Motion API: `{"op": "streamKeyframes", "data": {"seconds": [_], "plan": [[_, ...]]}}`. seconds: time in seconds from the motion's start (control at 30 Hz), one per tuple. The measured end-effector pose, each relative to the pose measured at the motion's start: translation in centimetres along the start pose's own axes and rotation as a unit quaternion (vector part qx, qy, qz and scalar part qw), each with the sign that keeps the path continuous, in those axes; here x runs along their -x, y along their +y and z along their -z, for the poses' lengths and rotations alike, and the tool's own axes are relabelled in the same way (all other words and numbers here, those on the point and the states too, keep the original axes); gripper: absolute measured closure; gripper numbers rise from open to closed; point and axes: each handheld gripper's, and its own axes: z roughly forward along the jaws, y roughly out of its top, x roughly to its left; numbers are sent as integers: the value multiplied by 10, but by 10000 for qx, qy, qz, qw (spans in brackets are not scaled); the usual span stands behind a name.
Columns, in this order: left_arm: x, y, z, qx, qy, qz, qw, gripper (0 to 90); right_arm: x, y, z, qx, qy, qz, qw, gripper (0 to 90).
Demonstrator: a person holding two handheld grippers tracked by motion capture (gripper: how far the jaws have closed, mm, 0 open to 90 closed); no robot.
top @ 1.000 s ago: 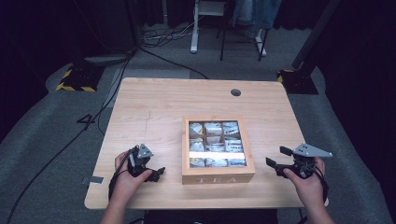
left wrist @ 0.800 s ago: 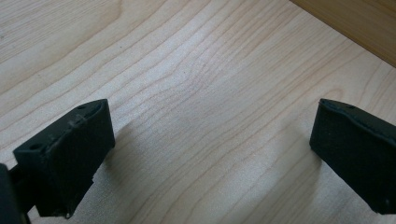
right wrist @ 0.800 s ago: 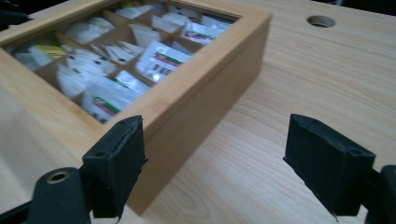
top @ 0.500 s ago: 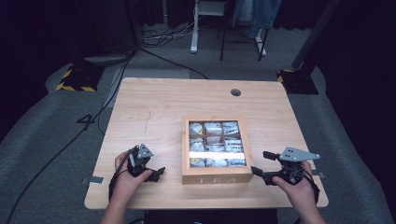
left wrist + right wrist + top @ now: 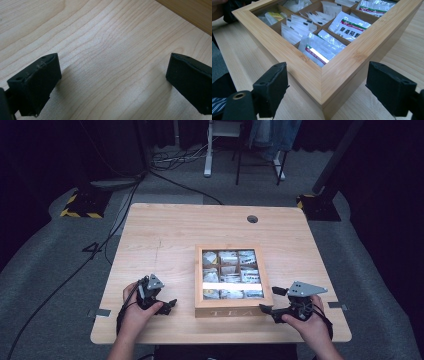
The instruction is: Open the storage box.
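Pale wooden table point(image 5: 165, 235) with a round cable hole point(image 5: 252, 219), set on grey carpet point(image 5: 55, 265) in a dark room with loose cables point(image 5: 115, 220) and yellow-black striped stand bases point(image 5: 80, 206). Wooden tea box point(image 5: 231, 276), nine compartments of sachets under a clear lid, stood toward the table's near edge, right of centre. Left gripper point(image 5: 168, 305) rested spread on bare wood left of the box; right gripper point(image 5: 272, 300) was spread at the box's near right corner, one jaw along each side.

The right gripper's point(image 5: 327, 92) spread fingers point(image 5: 270, 87) flank a corner of the wooden tea box point(image 5: 312, 72) holding sachets point(image 5: 319, 48).
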Motion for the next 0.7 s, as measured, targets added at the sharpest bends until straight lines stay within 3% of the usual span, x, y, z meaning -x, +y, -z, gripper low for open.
{"op": "streamKeyframes", "data": {"seconds": [0.17, 0.5, 0.7], "plan": [[0, 0, 0, 0, 1, -1, 10000, 4, -3, -2, -6, -138, 29, 114, 9998, 166], [0, 0, 0, -2, 2, -1, 10000, 4, -8, -5, -13, -320, -226, 418, 9984, 175], [0, 0, 0, 0, 1, 0, 10000, 4, -9, -5, -11, -315, -233, 396, 9984, 204]]}}
